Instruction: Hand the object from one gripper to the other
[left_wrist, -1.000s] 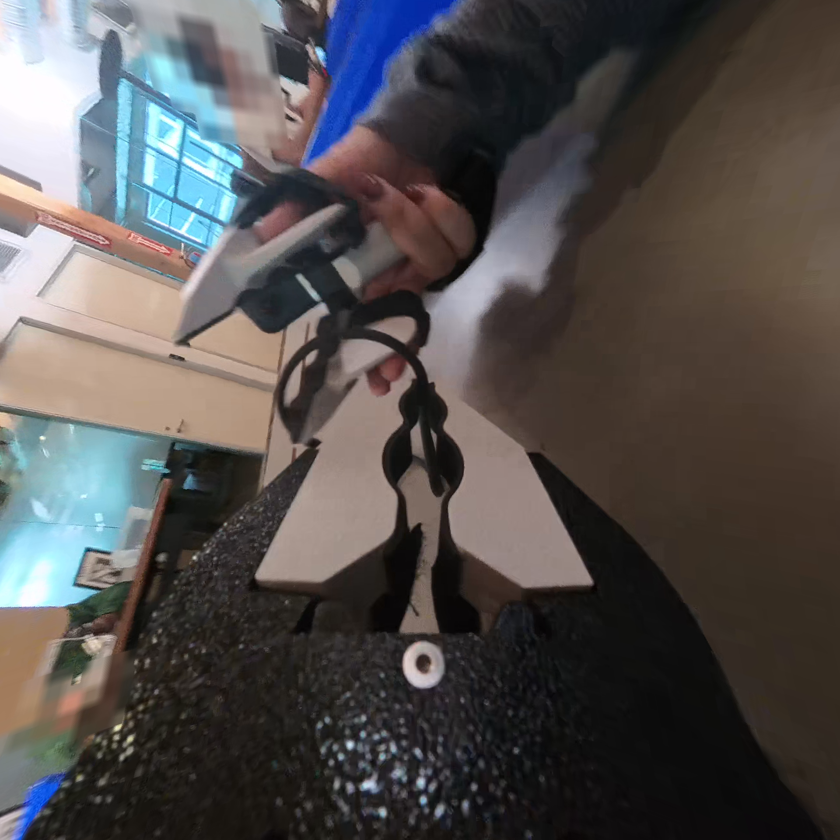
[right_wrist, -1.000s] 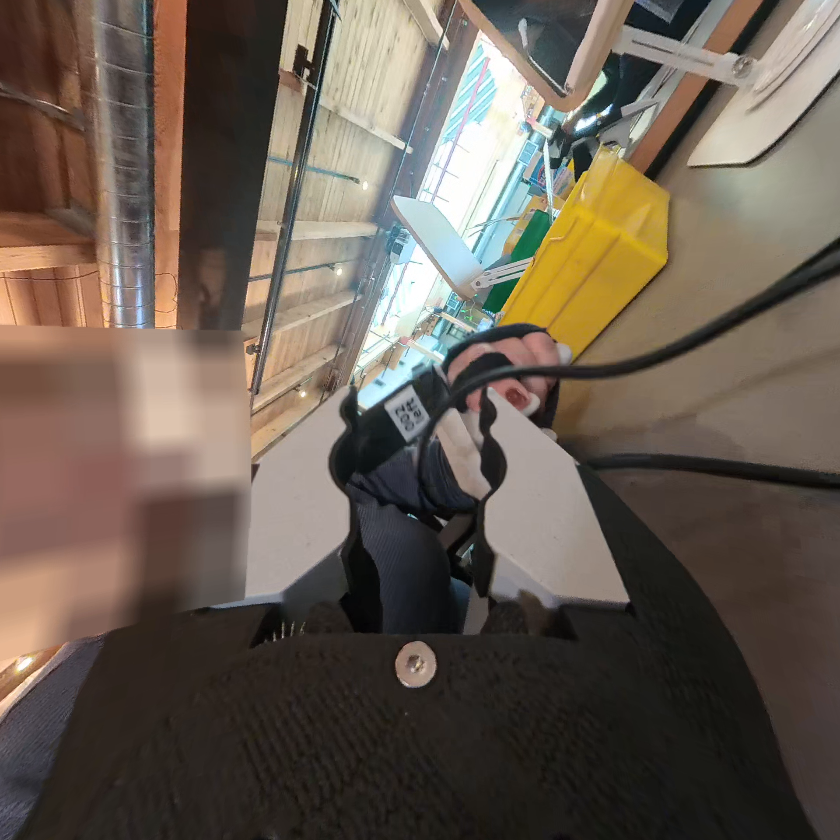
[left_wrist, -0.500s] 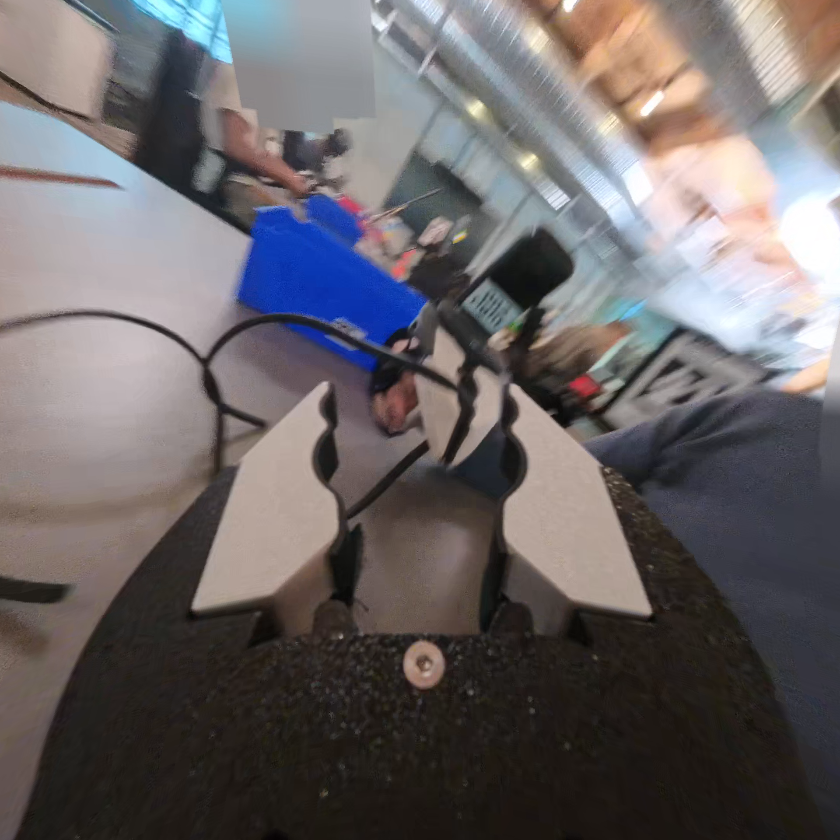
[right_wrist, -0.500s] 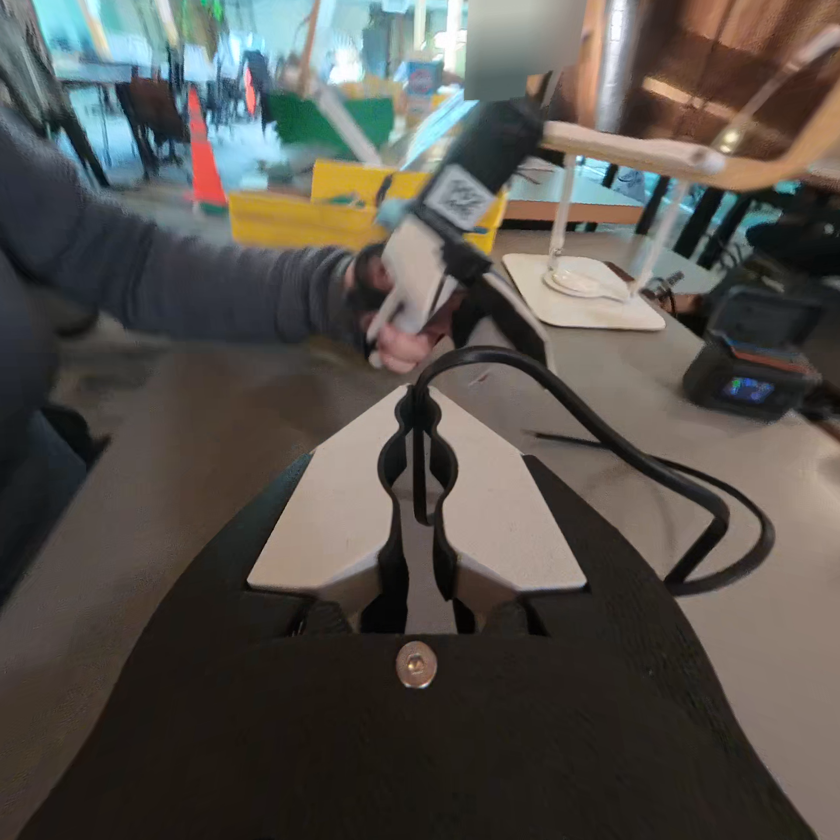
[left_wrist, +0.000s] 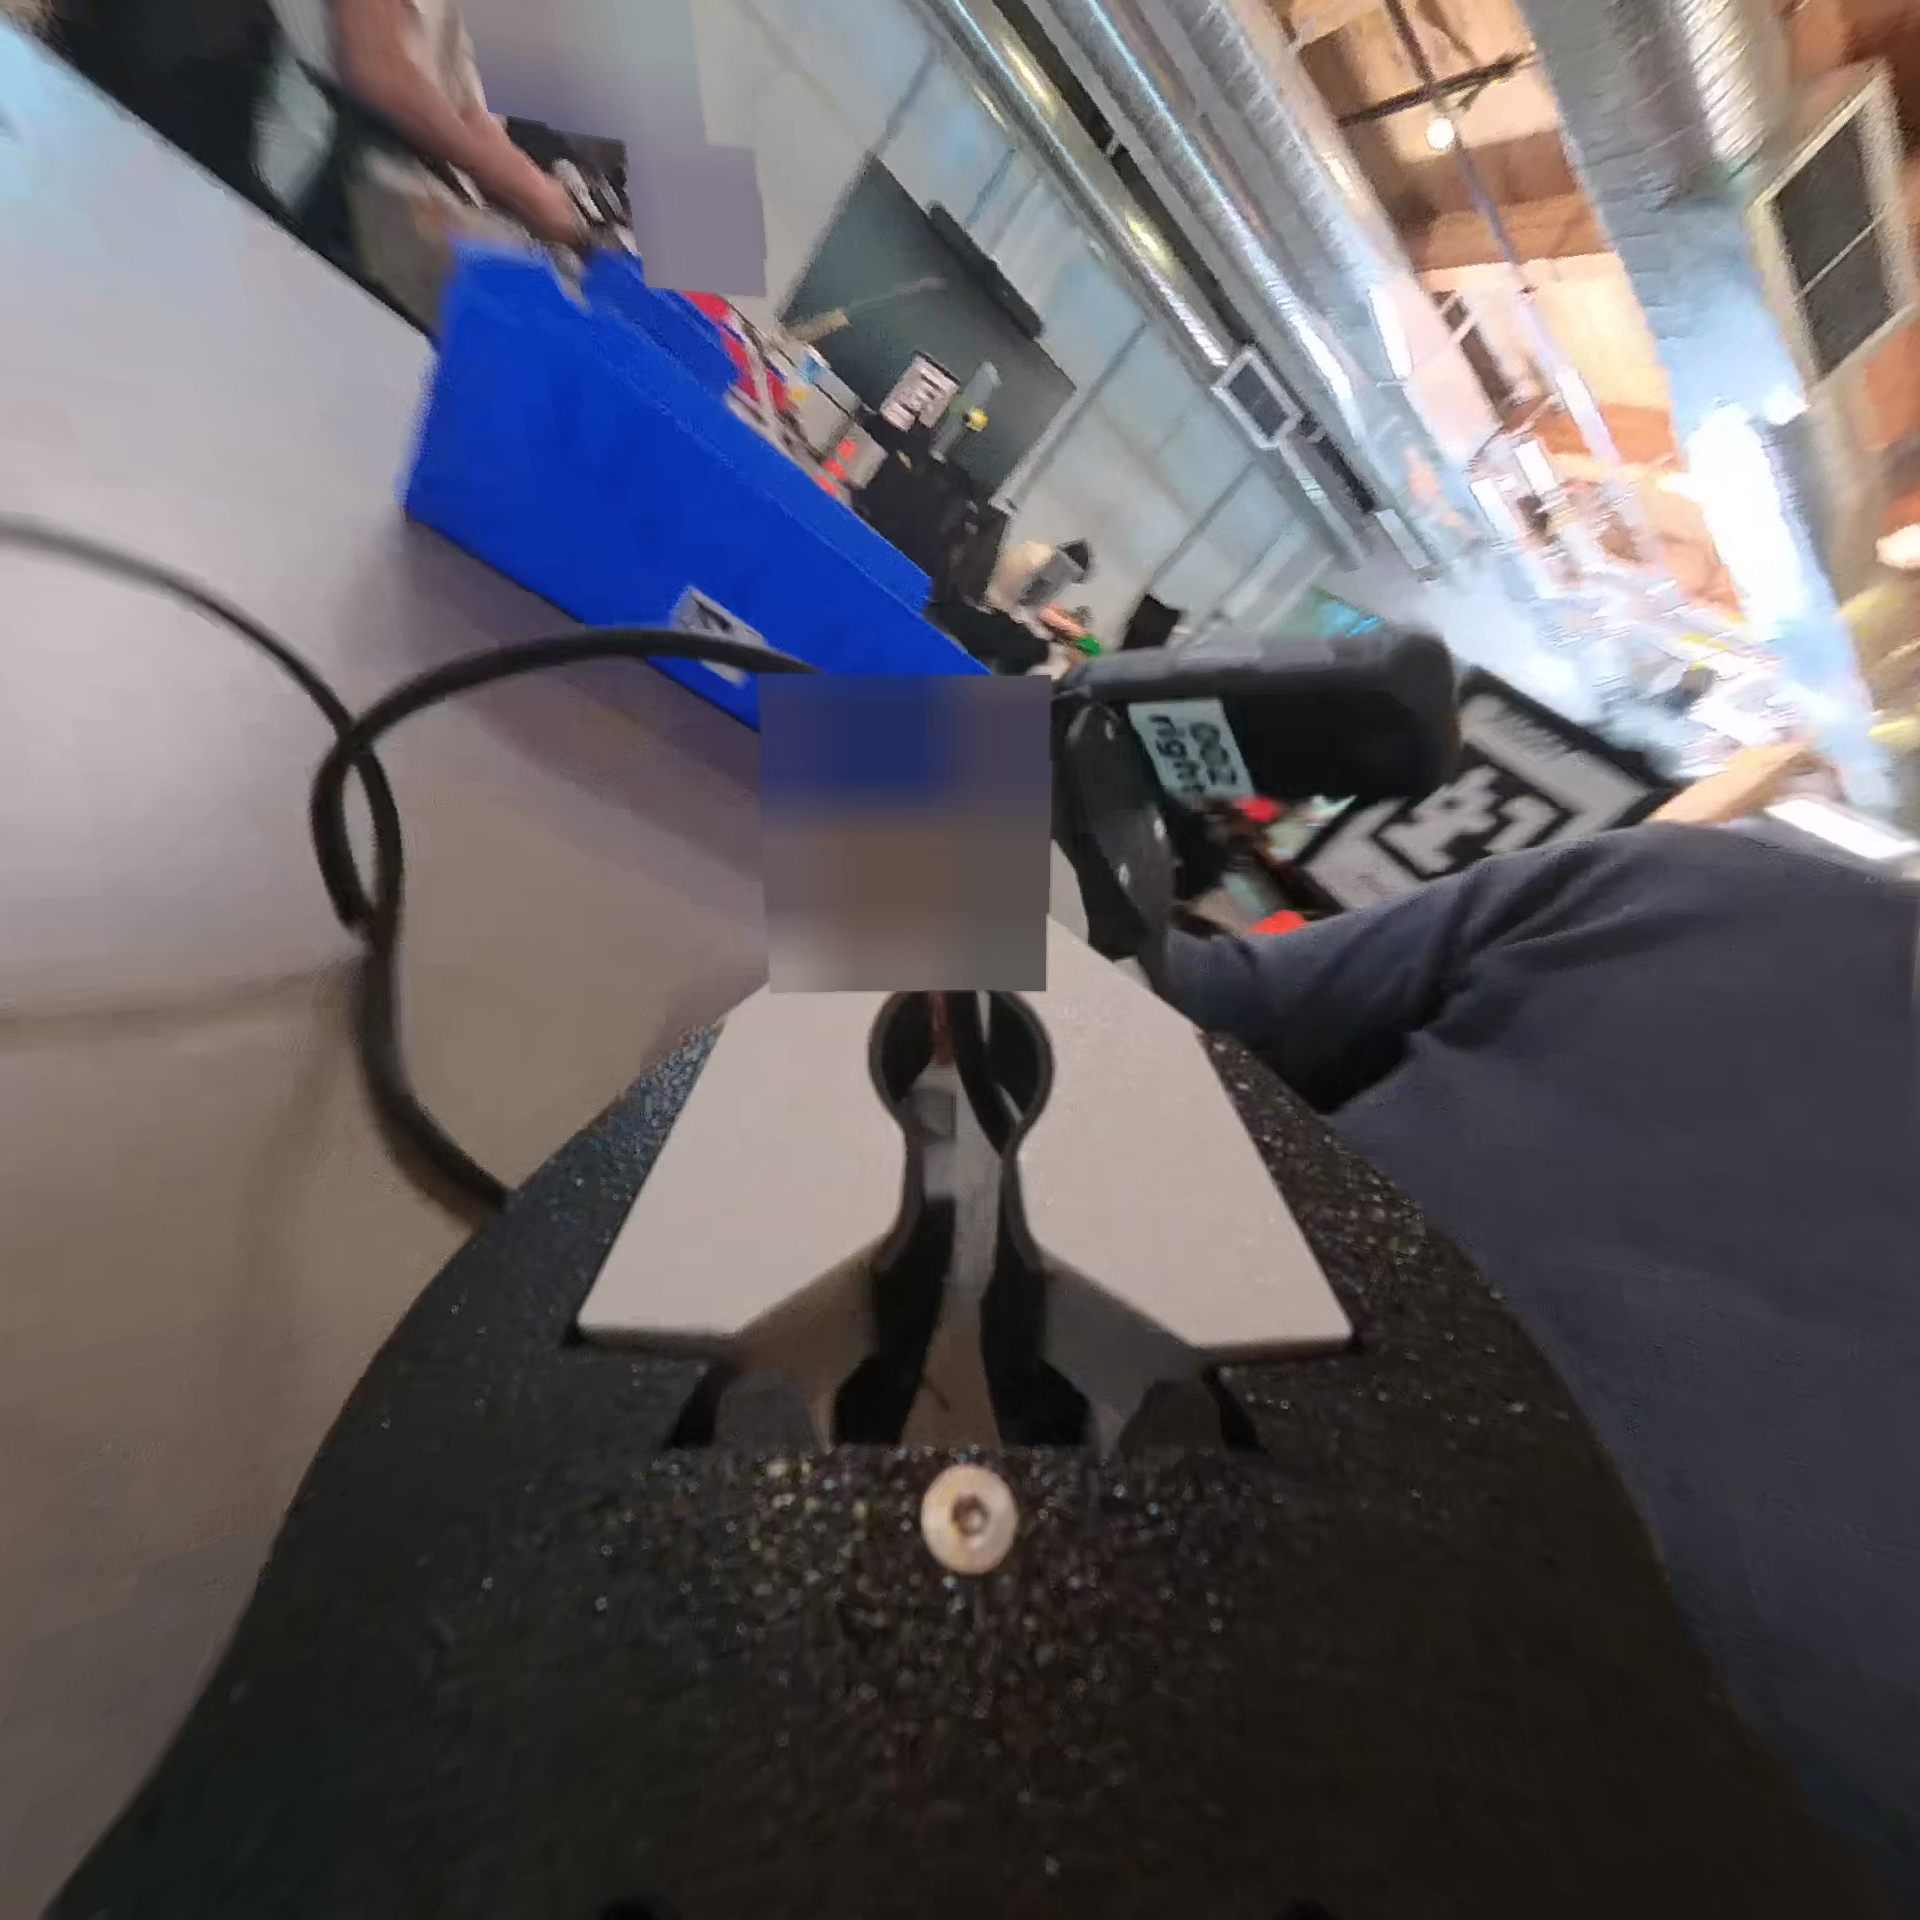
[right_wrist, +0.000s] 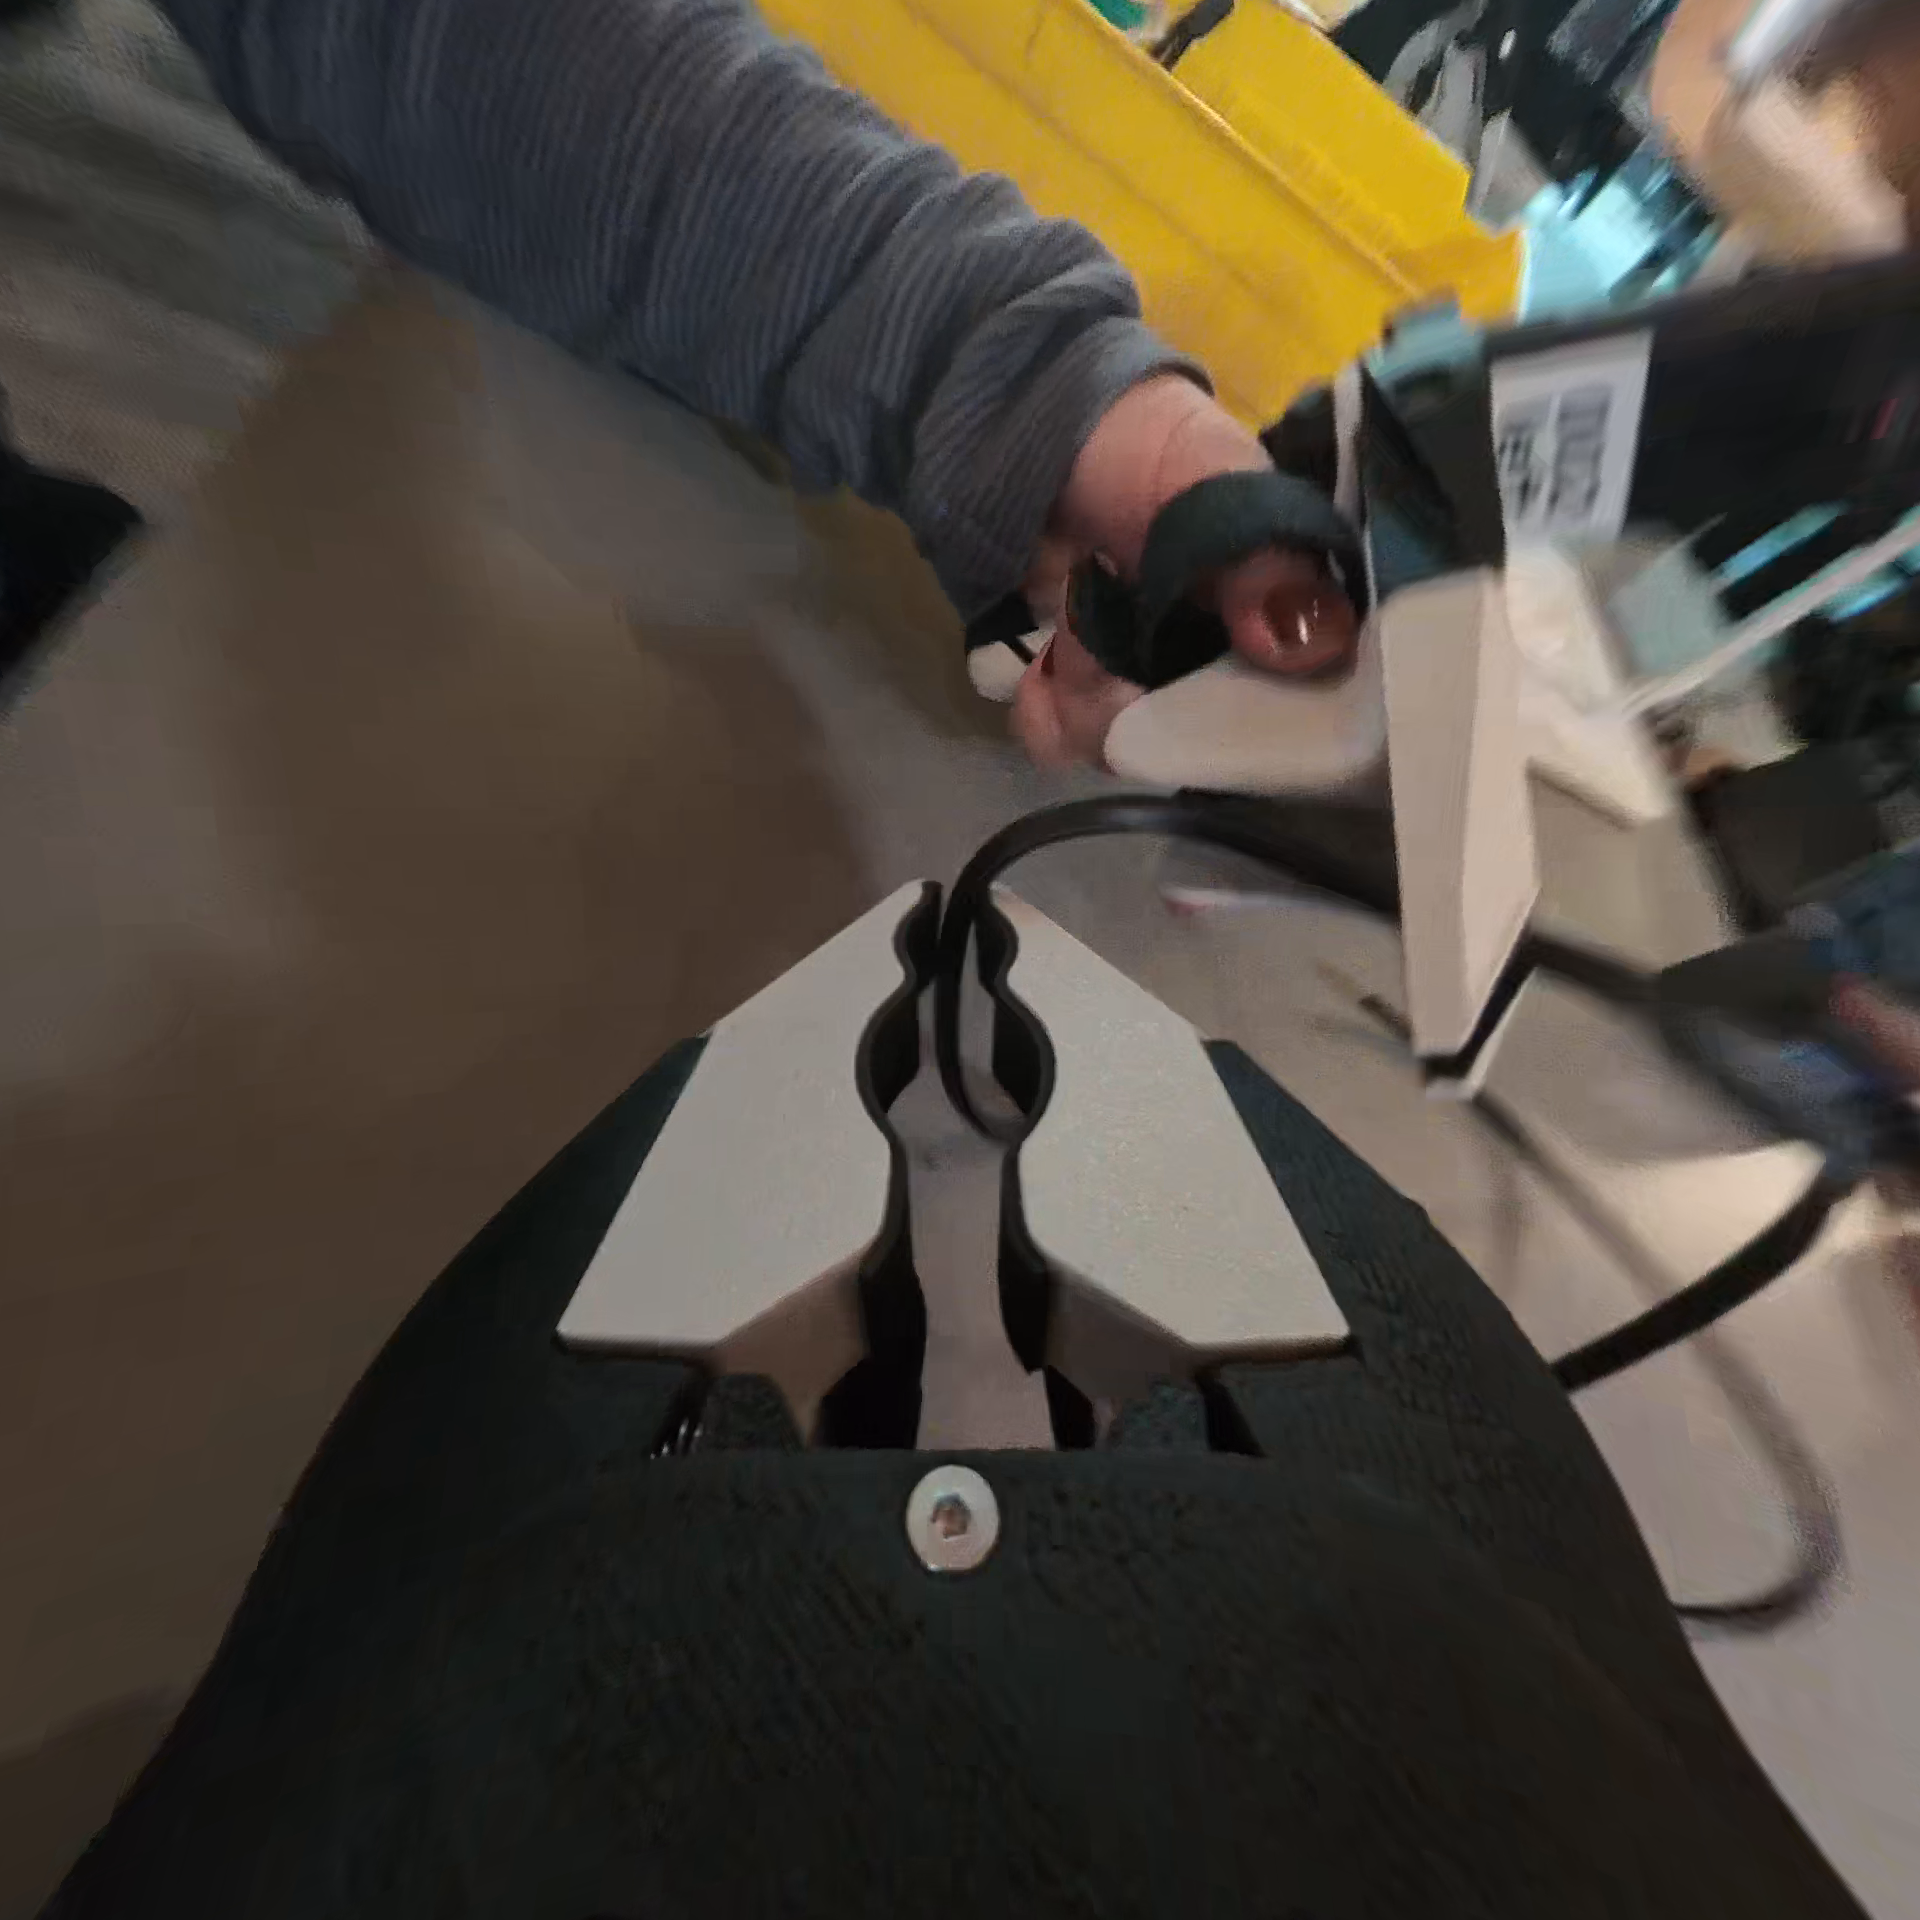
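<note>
The object is a thin black cable (right_wrist: 1091, 810). My right gripper (right_wrist: 951, 909) is shut on it at the fingertips, and the cable arcs up and right from there, then loops back over the table. My left gripper (left_wrist: 958, 1003) has its jaws close together. Its tips are hidden under a blur patch. A thin dark line shows in the gap, and I cannot tell if the cable is pinched there. The cable (left_wrist: 364, 831) loops on the table to the left. The left gripper also shows in the right wrist view (right_wrist: 1449, 1060), held by a hand, with the cable passing behind its fingers.
Both grippers are just above a grey table (left_wrist: 156, 1039). A blue bin (left_wrist: 623, 499) stands at its far side. A yellow bin (right_wrist: 1195, 156) stands behind a grey-sleeved arm (right_wrist: 727, 208). A dark sleeve (left_wrist: 1662, 1143) fills the right. Blurred dark devices (right_wrist: 1818, 1039) sit at the right.
One second ago the left gripper held the cable and the right was open. Half a second ago the right was shut on it and the left open. The left jaws have now closed again.
</note>
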